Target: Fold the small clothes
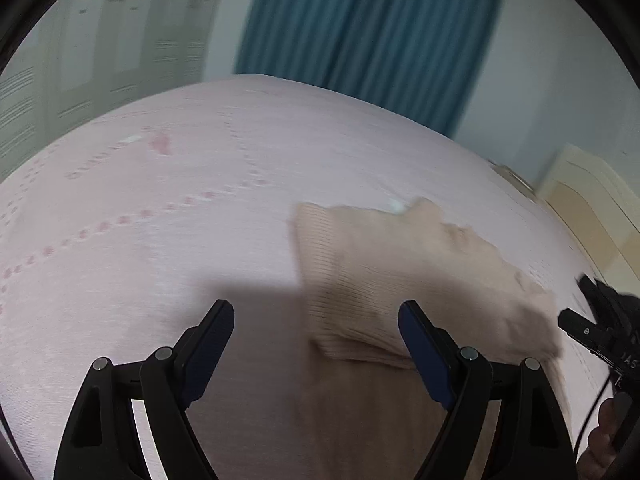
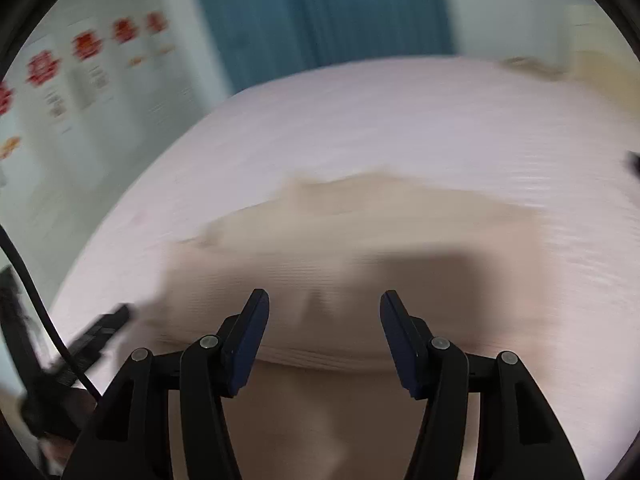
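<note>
Beige ribbed knitwear point(image 1: 400, 280) lies on the pink bedsheet point(image 1: 160, 220), an upper layer doubled over the lower one, its folded edge running across just ahead of both tools. Left gripper point(image 1: 316, 332) hovers over the garment's left part, its fingers point(image 1: 216, 336) spread wide with nothing between them. Right gripper point(image 2: 324, 328) hangs above the folded edge, fingers point(image 2: 250, 328) apart and gripping nothing; the blurred picture hides any contact. Beyond the bed hangs a teal curtain point(image 1: 372, 32).
</note>
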`<state>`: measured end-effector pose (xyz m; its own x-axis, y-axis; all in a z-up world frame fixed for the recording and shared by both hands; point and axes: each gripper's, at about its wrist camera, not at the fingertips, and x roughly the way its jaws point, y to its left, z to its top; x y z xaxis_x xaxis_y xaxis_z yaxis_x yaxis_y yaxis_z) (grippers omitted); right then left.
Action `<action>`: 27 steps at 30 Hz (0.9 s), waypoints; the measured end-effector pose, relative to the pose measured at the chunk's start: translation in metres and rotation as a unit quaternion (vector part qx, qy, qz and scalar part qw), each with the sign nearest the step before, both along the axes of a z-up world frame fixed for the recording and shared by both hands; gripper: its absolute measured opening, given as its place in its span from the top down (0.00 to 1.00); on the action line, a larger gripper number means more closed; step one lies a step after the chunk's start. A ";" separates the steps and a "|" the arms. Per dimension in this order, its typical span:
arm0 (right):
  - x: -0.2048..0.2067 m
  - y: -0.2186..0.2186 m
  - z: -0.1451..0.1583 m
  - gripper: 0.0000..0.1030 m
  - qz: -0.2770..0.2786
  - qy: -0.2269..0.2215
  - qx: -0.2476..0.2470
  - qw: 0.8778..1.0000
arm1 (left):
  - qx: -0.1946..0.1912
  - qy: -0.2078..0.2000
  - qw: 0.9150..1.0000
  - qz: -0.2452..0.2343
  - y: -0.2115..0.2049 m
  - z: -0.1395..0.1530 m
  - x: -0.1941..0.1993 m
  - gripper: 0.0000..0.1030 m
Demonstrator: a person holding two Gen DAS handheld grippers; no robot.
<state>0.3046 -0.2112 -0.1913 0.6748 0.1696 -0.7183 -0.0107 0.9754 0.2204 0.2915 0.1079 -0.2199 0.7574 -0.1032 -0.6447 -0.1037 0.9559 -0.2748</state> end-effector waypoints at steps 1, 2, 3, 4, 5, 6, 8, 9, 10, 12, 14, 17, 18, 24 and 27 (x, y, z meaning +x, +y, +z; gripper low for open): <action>-0.007 -0.017 -0.004 0.45 -0.019 0.002 0.008 1.000 | -0.004 0.004 1.000 -0.010 -0.005 0.000 0.001 0.19; -0.014 -0.035 -0.009 0.45 -0.038 0.004 0.023 0.999 | -0.012 0.007 1.000 -0.022 -0.012 0.000 0.002 0.19; -0.016 -0.044 -0.014 0.45 -0.052 0.005 0.035 0.998 | -0.017 0.008 0.999 -0.026 -0.016 -0.001 0.003 0.20; -0.017 -0.055 -0.020 0.45 -0.066 0.011 0.043 0.997 | -0.022 0.011 0.999 -0.029 -0.019 -0.002 0.004 0.20; -0.015 -0.066 -0.027 0.45 -0.081 0.028 0.046 0.995 | -0.032 0.015 0.999 -0.036 -0.023 -0.004 0.006 0.21; -0.011 -0.070 -0.032 0.48 -0.086 0.041 0.047 0.994 | -0.035 0.017 0.998 -0.038 -0.024 -0.005 0.008 0.21; -0.007 -0.079 -0.036 0.55 -0.086 0.054 0.050 0.994 | -0.035 0.023 0.998 -0.038 -0.028 -0.008 0.012 0.33; -0.008 -0.079 -0.037 0.56 -0.086 0.055 0.046 0.994 | -0.036 0.028 0.998 -0.037 -0.029 -0.011 0.015 0.35; -0.010 -0.079 -0.037 0.57 -0.091 0.053 0.030 0.994 | -0.038 0.031 0.998 -0.034 -0.030 -0.013 0.016 0.40; -0.013 -0.083 -0.038 0.58 -0.107 0.054 0.009 0.993 | -0.043 0.029 0.998 -0.023 -0.029 -0.014 0.017 0.44; -0.015 -0.084 -0.039 0.58 -0.099 0.056 0.009 0.993 | -0.039 0.026 0.999 -0.021 -0.029 -0.014 0.017 0.52; -0.016 -0.084 -0.040 0.58 -0.100 0.061 0.007 0.993 | -0.026 0.024 0.999 -0.020 -0.034 -0.017 0.019 0.58; -0.016 -0.085 -0.041 0.58 -0.100 0.064 0.010 0.993 | -0.023 0.024 0.999 -0.023 -0.035 -0.018 0.019 0.61; -0.013 -0.085 -0.044 0.58 -0.095 0.077 0.016 0.992 | -0.011 0.026 0.999 -0.017 -0.039 -0.021 0.024 0.77; -0.010 -0.089 -0.049 0.58 -0.098 0.088 0.023 0.991 | -0.018 0.019 1.000 -0.013 -0.036 -0.021 0.025 0.93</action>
